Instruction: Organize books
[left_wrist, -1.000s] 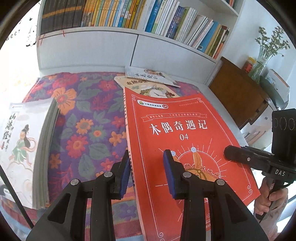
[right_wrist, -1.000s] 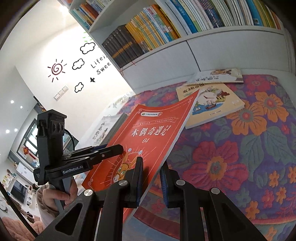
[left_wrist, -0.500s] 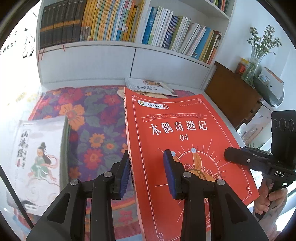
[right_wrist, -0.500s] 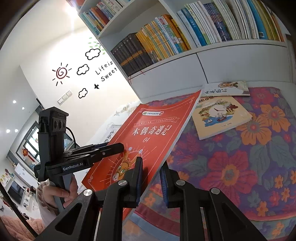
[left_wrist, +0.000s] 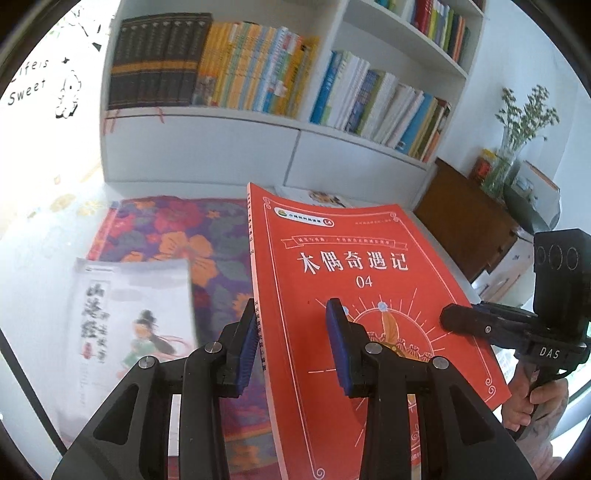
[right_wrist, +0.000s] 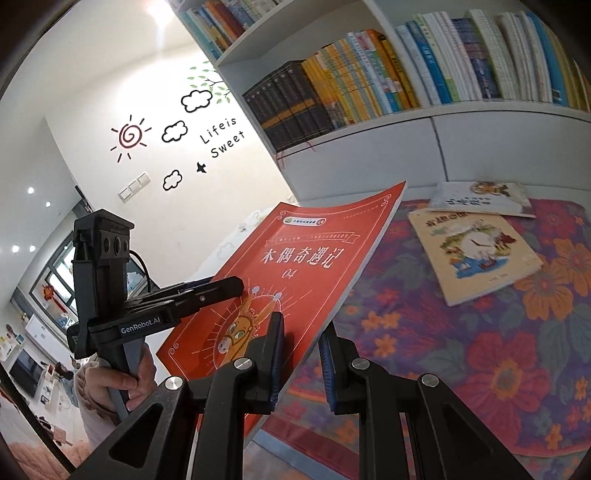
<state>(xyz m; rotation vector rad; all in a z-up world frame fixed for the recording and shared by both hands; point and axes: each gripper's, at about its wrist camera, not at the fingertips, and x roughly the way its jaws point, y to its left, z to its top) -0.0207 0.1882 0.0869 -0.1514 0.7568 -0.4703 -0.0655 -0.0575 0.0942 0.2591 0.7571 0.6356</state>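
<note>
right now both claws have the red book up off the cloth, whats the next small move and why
Probably carry the red book on toward the shelf. The left claw grips its spine edge, the right claw the other edge, and it is tilted up, clear of the cloth.

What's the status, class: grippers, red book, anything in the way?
Left gripper and right gripper both shut on red book. Book tilted up above floral cloth. Nothing blocking.
</note>
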